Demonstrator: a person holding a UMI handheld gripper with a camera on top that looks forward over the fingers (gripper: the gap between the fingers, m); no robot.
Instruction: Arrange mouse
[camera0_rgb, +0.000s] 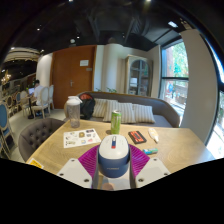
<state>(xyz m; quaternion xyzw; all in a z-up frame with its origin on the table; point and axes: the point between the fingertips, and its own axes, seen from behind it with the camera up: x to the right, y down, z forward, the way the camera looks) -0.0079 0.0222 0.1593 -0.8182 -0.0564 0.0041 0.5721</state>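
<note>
We see the mouse (113, 157), white on top with a blue-grey body, sitting between the two fingers of our tool (112, 172). The magenta pads (89, 161) flank it on both sides and appear to touch its sides, so we read the tool as closed around the mouse and holding it. We cannot tell whether the mouse is lifted or rests on the worktop (180, 148) beneath it.

Just beyond the mouse stands a green can (115, 122), upright near the middle of the wooden worktop. To the right of the can lies a dark, flat object (137, 137), and nearer to us a small orange item (150, 152). To the left of the can lies a printed sheet (81, 137) with pictures on it, and behind it stands a clear jar with a lid (72, 111).

Past the worktop we see a grey sofa (150, 108) with striped cushions (130, 111), a wooden door (72, 74) behind it, and a large window (174, 72) to the right. A padded chair (38, 132) sits at the left side of the worktop.
</note>
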